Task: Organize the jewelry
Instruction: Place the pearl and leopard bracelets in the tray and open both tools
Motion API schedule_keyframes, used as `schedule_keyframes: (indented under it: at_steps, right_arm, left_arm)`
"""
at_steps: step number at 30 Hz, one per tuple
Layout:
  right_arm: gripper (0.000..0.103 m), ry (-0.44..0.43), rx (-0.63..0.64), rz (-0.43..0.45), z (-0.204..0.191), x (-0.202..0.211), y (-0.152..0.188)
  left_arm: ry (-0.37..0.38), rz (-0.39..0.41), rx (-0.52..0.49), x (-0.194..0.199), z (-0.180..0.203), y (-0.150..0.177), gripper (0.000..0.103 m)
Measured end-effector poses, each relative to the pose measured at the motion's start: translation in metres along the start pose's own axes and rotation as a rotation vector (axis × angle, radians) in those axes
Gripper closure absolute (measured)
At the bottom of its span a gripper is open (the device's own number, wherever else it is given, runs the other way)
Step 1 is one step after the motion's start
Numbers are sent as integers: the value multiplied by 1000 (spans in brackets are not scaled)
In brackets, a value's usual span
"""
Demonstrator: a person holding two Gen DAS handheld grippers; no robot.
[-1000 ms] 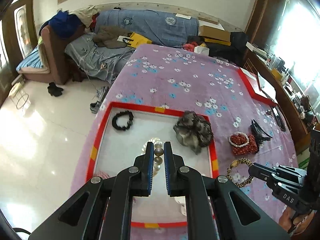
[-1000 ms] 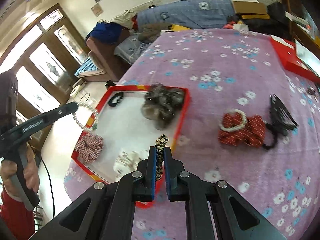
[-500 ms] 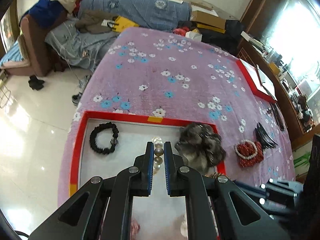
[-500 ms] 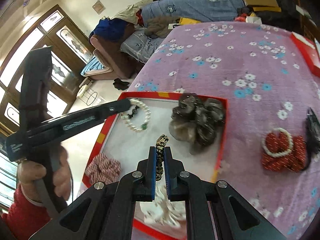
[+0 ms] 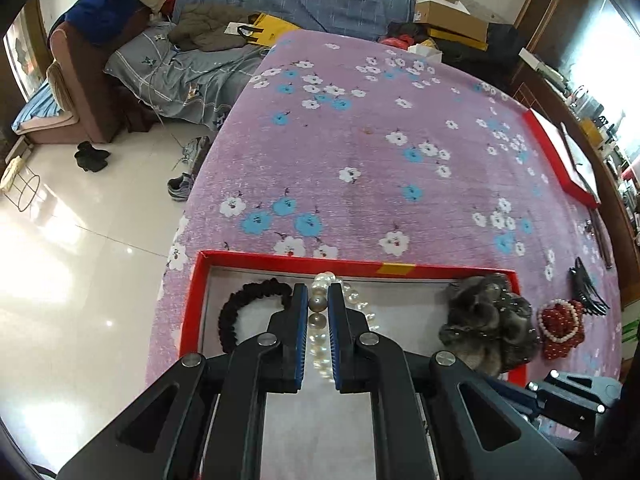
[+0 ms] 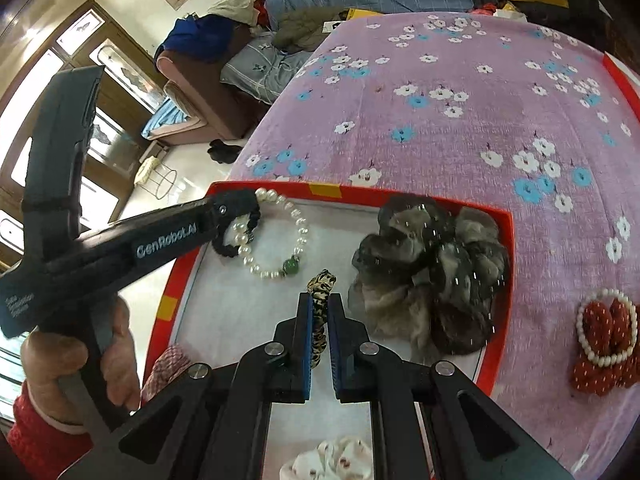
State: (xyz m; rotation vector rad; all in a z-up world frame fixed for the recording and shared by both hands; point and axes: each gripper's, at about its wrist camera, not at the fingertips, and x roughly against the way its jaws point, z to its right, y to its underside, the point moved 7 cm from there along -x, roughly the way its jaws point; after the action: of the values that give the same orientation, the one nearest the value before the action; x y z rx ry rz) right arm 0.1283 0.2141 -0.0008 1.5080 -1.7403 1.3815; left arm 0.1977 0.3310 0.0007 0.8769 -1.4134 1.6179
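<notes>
Desk draped in purple floral cloth (image 5: 360, 152); red-rimmed white tray (image 5: 280, 258) at near edge. White pearl bracelet (image 5: 318, 320) is clenched in left gripper (image 5: 318, 300) jaws over the tray; leopard-print fabric band (image 6: 320, 300) is clenched in right gripper (image 6: 320, 308) jaws above it.

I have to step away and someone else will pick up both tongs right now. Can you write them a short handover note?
Left tongs: shut on the pearl bracelet, over the far left corner of the red-rimmed tray, above the black hair tie.
Right tongs: shut on the leopard-print band, over the tray's middle.
Already in the tray: grey scrunchie, black hair tie, red-and-white scrunchie, pale printed scrunchie.
Left: release both pieces into the tray, then fetch the red scrunchie with its white bead bracelet and the black clips from the floral cloth.
</notes>
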Motion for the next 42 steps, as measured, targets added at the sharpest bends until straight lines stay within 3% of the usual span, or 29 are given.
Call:
schedule_keyframes:
  at_steps: [12, 14, 16, 18, 20, 22, 25, 30, 34, 42]
  right_arm:
    - [92, 87, 6, 11, 8, -16, -15]
    - [92, 81, 0, 10, 9, -16, -15]
    - [92, 84, 4, 12, 8, -15, -15]
    - [90, 82, 8, 18, 7, -11, -14]
    - [87, 81, 10, 25, 6, -8, -13]
    - [77, 76, 12, 32, 5, -4, -12]
    - [74, 72, 15, 42, 4, 3, -10]
    - [73, 35, 17, 51, 1, 23, 0]
    - [58, 12, 46, 68, 1, 52, 18]
    - [55, 17, 48, 98, 43, 107, 63]
  left_arm:
    - [-38, 14, -7, 7, -3, 4, 93]
    - [-43, 26, -6, 14, -3, 5, 90]
    - [-53, 48, -10, 23, -2, 7, 77]
    - [-70, 78, -16, 35, -2, 11, 70]
    - [-83, 100, -19, 46, -4, 15, 69]
    - [-93, 110, -9, 55, -8, 20, 66]
    - [-108, 124, 26, 66, -16, 29, 63]
    - [-140, 152, 81, 88, -27, 43, 63]
    - [-186, 189, 115, 109, -27, 59, 55]
    - [-225, 174, 146, 130, 6, 96, 53]
